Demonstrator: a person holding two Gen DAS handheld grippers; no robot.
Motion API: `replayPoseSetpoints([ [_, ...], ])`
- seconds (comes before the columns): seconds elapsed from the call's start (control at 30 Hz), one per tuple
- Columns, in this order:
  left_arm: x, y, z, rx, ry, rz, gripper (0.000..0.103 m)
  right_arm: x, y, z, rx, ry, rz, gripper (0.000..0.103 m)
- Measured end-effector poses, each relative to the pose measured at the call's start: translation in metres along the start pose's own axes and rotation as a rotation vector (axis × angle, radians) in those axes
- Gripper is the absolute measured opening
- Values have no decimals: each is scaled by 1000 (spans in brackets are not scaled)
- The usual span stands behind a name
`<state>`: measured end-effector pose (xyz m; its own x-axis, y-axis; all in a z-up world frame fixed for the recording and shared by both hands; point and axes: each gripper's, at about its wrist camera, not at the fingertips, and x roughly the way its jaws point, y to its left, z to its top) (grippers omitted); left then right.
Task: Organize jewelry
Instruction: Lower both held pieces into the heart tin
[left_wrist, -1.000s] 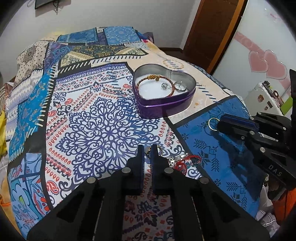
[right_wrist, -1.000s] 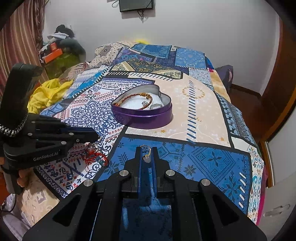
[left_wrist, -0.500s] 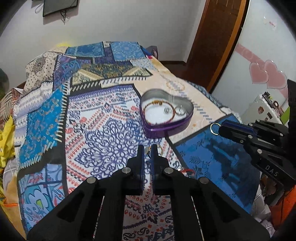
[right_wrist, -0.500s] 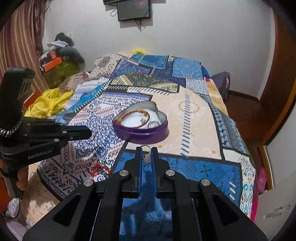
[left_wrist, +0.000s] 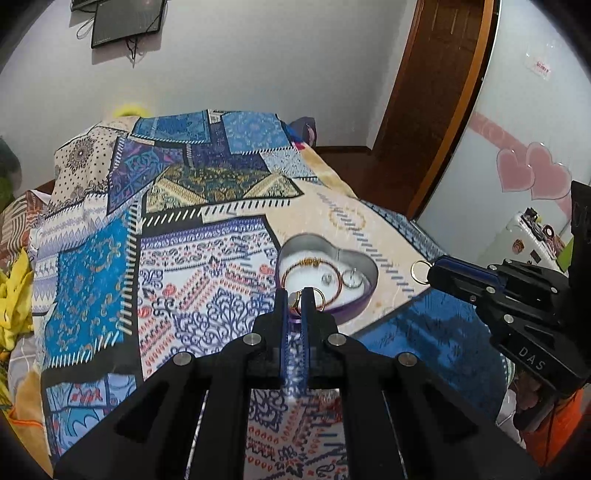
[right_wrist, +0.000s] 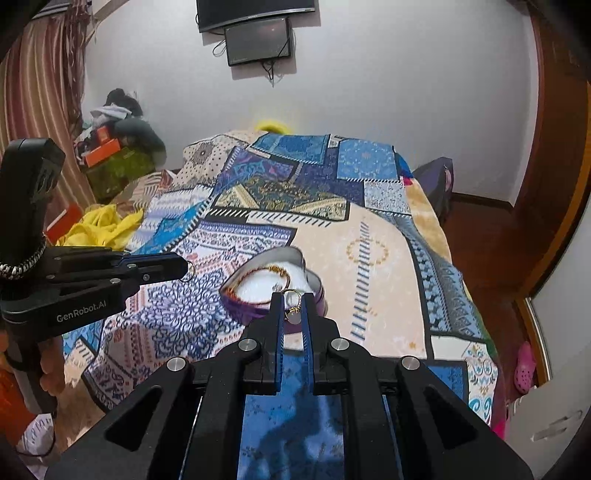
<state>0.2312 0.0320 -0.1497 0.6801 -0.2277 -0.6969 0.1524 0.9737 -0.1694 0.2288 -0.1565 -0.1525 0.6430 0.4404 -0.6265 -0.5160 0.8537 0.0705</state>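
A purple heart-shaped tin (left_wrist: 364, 295) (right_wrist: 319, 291) lies on the patchwork bedspread and holds a gold-and-red bracelet (left_wrist: 308, 264) and silver rings (left_wrist: 351, 278). My left gripper (left_wrist: 294, 297) is shut on a gold ring (left_wrist: 295, 298), held in the air before the tin; it also shows in the right wrist view (right_wrist: 184, 269). My right gripper (right_wrist: 291, 304) is shut on another gold ring (right_wrist: 291, 308), also in the air near the tin, and shows in the left wrist view (left_wrist: 430, 271) with its ring (left_wrist: 420, 270) sticking out.
The bedspread (left_wrist: 207, 258) covers the whole bed. A yellow cloth (right_wrist: 105, 229) lies at the bed's left edge. A wooden door (left_wrist: 424, 110) and a white cabinet with pink hearts (left_wrist: 524, 177) stand at the right. A wall screen (right_wrist: 258, 37) hangs behind.
Both grippers have risen from the bedspread with their rings, so the bed and tin look farther away. The red jewelry by the left gripper is out of view.
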Motion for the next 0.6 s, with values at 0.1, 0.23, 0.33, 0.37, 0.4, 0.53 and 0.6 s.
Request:
replayPoseSetpoints([
  [0.1, 2, 0, 6, -1, -8, -5, 5, 2, -1, 5, 2, -10, 2, 8],
  [0.23, 10, -1, 12, -1, -10, -18, 5, 9, -1, 11, 1, -13, 10, 8],
  [0.33, 17, -2, 15, 3, -2, -27, 5, 17, -2, 13, 5, -6, 18, 8],
  [0.37, 21, -2, 15, 6, 1, -29, 5, 21, -2, 14, 7, -2, 21, 8],
  [0.4, 23, -3, 16, 9, 5, -30, 5, 25, -2, 16, 7, 4, 25, 8],
  [0.53, 36, -4, 16, 24, 25, -34, 5, 38, -2, 21, 7, 23, 31, 8],
  [0.6, 44, -3, 16, 33, 37, -32, 5, 45, -2, 24, 9, 34, 33, 8],
])
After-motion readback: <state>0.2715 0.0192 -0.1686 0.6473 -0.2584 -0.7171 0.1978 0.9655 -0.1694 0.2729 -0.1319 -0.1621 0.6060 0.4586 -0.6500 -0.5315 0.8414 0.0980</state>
